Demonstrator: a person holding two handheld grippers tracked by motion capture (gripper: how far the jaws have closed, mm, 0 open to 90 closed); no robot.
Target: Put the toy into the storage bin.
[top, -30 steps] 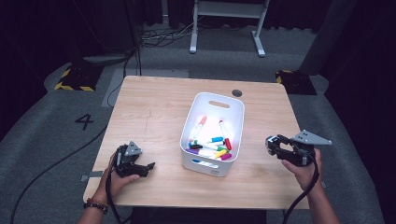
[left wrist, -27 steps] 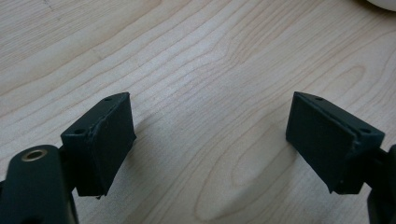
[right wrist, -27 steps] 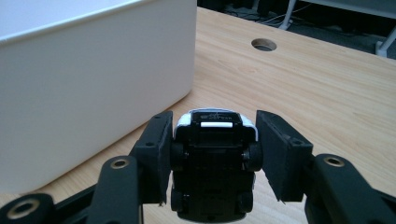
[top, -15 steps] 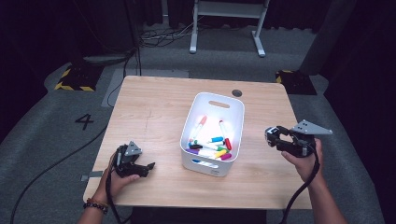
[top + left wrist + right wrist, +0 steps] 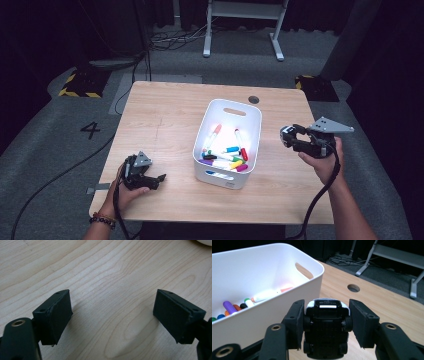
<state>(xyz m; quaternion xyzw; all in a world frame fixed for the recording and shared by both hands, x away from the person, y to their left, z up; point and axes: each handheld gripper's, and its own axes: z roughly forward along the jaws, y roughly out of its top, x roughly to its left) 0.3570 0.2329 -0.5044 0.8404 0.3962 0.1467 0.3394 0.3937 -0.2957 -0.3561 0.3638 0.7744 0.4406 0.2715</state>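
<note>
Black pads of the right gripper (image 5: 325, 322) clamp a toy car (image 5: 326, 327), underside up, held above the tabletop (image 5: 165, 115) just right of the white bin (image 5: 250, 112); inside lie coloured markers (image 5: 225, 155); the left gripper (image 5: 113, 315) rests wide open, holding nothing.

- High view: the wooden table (image 5: 165, 120) is lit from above while the floor and far corners of the room fall into near black
- The inside of the white bin (image 5: 227, 142) is blown out to a bright glare, washing out detail around the markers (image 5: 225, 155)
- The high view is soft and grainy, with fine edges smeared
- Left gripper view: even, bright light on the wood grain, with soft shadows under each black pad (image 5: 58, 315)
- Right gripper view: the toy car (image 5: 325, 327) up close is dark and slightly soft; the background beyond the table is dim
</note>
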